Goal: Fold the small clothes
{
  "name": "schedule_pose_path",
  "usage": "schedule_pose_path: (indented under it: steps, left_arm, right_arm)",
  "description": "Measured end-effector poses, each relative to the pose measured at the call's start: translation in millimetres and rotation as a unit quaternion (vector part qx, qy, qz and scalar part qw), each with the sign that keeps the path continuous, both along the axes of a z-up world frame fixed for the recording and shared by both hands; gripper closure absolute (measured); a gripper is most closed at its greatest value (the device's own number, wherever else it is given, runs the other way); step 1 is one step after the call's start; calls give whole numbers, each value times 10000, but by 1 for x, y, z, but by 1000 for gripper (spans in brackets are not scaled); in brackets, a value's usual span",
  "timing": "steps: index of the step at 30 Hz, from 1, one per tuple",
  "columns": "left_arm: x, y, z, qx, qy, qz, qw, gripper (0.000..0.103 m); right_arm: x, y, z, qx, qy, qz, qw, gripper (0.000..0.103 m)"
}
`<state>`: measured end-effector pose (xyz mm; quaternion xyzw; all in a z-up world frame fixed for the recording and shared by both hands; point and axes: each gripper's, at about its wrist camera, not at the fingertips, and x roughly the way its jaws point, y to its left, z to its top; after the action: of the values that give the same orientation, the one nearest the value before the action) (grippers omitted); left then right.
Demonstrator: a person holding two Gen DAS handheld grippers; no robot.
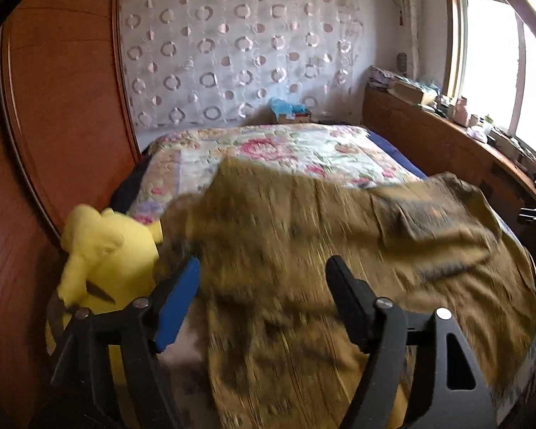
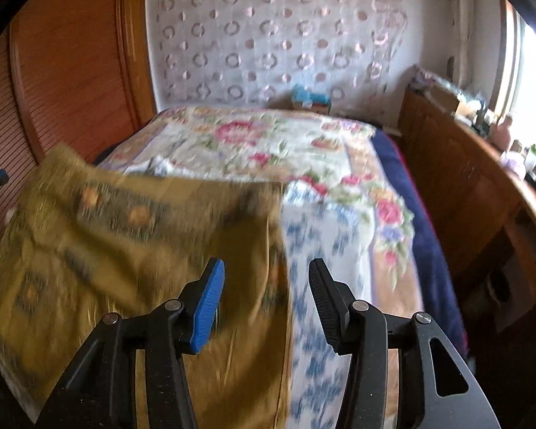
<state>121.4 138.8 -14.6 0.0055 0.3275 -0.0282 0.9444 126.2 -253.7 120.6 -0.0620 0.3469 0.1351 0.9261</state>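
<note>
No brand, label or legible writing shows in either view.

Landmark: the bed (image 1: 296, 143), covered with a floral quilt (image 2: 253, 143).

The mustard patterned garment (image 1: 303, 250) lies spread on the near part of the bed. Its far edge crosses the quilt about halfway up the bed; in the right wrist view its right edge runs straight toward the camera, with a blue-and-white printed cloth (image 2: 321, 250) exposed beside it. The image is motion-blurred, so fine creases cannot be read.

Left gripper (image 1: 264, 271): jaws spread wide above the garment, nothing between the pads. Right gripper (image 2: 266, 271): jaws apart over the garment's right edge, pads not pressing on cloth.

A yellow plush toy (image 1: 107, 250) sits at the bed's left edge, just beside the garment. The far half of the bed is uncovered quilt. A wooden wardrobe (image 1: 64, 107) borders the bed's left side; a wooden cabinet (image 2: 464, 178) borders the right.
</note>
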Motion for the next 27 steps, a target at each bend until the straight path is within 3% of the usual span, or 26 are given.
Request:
schedule_pose_path:
  steps: [7,12,17,23,25,27]
  left_arm:
    - [-45,-13,-26,-169,3,22,9999,27]
    - [-58,-25,-33,-311,40,-78,9995,27]
    - [-70,-35,-36,-396,18,-175,9991,27]
    - [-78,-41,-41,-488,26,-205,9986,27]
    - [-78,-43,-45,-484,59,-198,9986,27]
    - [-77,-44,-48,-473,93,-193,9987,27]
  right_arm:
    - [-35,-35,-23,416,530,-139,9976,52]
    - [-61,-51,-10,803,605,-33,9949,52]
    - [-86,-46,-5,783,605,53,9951,52]
    - [-88,-53,-9,967,657,30,9931,52]
    - [-89,-56,-9,1118,715,179,9910,70]
    - [-94,-52,-7,1109,724,295,9907,95]
